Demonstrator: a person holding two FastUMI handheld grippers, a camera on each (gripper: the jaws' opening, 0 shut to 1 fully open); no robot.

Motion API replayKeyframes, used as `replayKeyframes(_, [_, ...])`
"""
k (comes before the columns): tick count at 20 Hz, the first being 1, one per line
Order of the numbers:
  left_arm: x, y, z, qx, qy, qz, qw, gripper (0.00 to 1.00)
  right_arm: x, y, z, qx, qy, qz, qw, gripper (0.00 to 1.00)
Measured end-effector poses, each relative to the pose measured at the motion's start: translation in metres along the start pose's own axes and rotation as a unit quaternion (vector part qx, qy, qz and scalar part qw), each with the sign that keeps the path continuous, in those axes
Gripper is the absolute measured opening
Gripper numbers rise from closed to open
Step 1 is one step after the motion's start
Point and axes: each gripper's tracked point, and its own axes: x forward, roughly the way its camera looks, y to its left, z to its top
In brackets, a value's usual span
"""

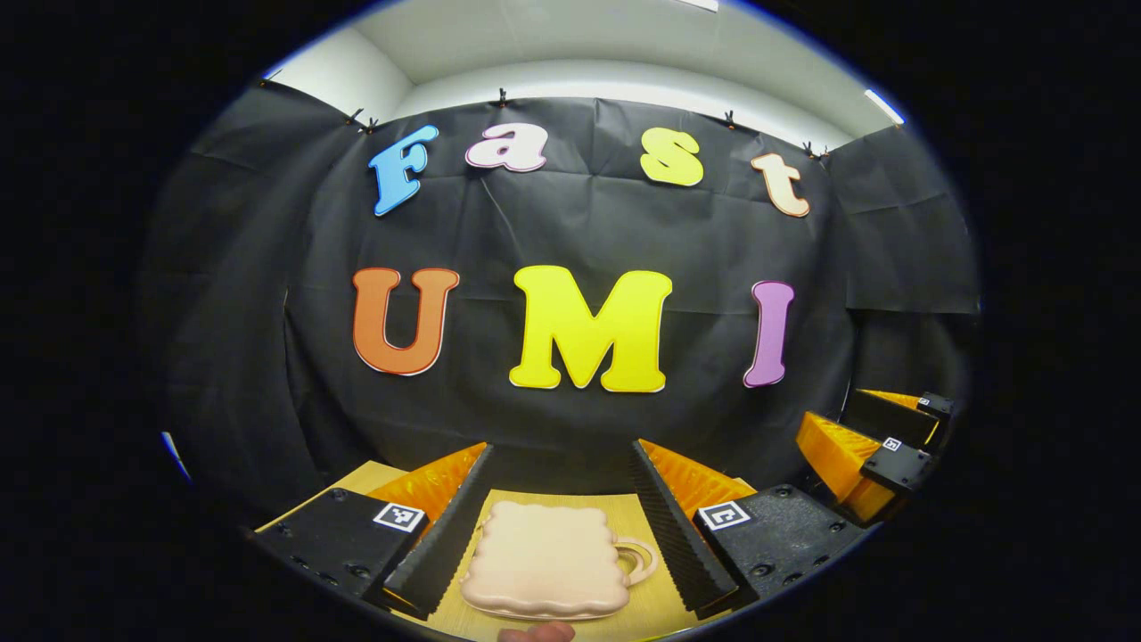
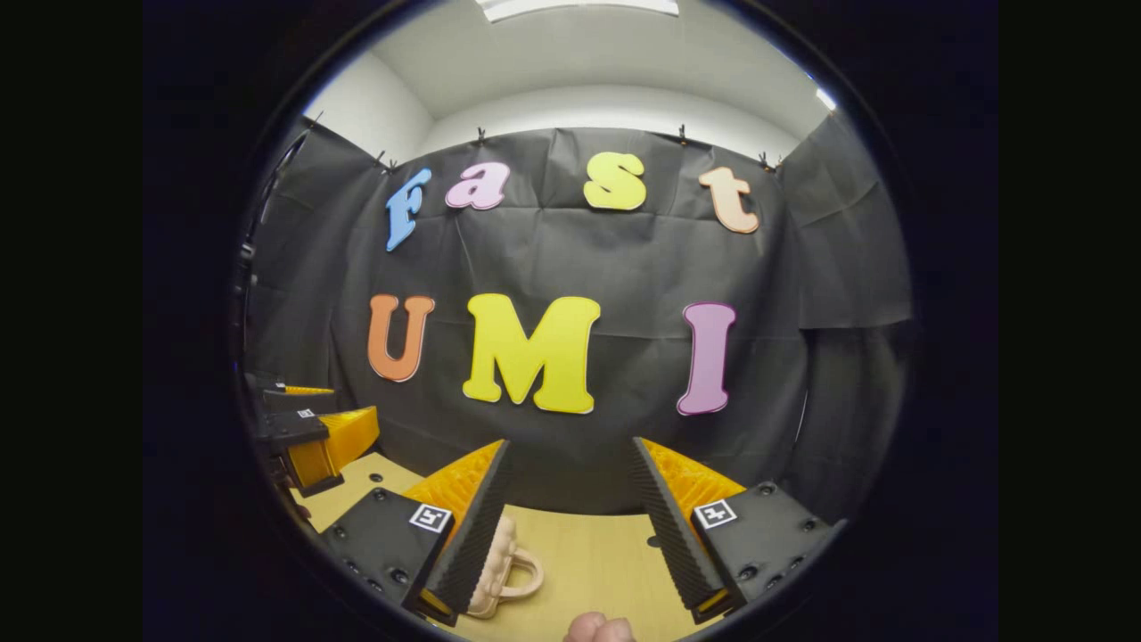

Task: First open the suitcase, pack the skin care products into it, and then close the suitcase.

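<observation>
A light wooden desk (image 1: 544, 499) runs up to the booth's black cloth wall (image 1: 570, 241), which is clipped along its top edge below a white wall and a white ceiling (image 2: 579, 53) with a bright light panel overhead. In the left gripper view, the left hand-held gripper (image 1: 564, 526) hangs just above the desk with its 2 fingers spread wide apart, gripping nothing. Between them, flat on the desk and touching neither finger, lies the small pale pink suitcase (image 1: 545, 562), closed, with scalloped edges and a looped handle pointing to the view's right. A fingertip (image 1: 535, 633) shows at the bottom edge of that view, just below the suitcase. Far to the right in the same view the right hand-held gripper (image 1: 878, 450) is seen from the side, well apart from the suitcase. In the right gripper view, that hand-held gripper has its 2 fingers equally wide apart over bare desk, holding nothing; the suitcase lies at the lower left there, partly hidden behind the left-side finger (image 2: 468, 526), with its handle poking out toward the open gap. The other hand-held gripper sits at the far left edge of this view, low over the desk.
</observation>
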Motion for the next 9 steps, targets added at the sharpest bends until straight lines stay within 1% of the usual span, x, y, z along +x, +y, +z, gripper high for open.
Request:
replayKeyframes(4, [0.001,0.012,-0.002,0.0,-0.001,0.003,1.0,0.95,0.001,0.008,0.005,-0.003,-0.018,-0.009,1.0,0.8])
replayKeyframes(9, [0.006,0.01,-0.008,0.003,0.007,-0.002,1.0,0.95,0.009,0.011,-0.007,0.002,-0.003,-0.008,1.0,0.8])
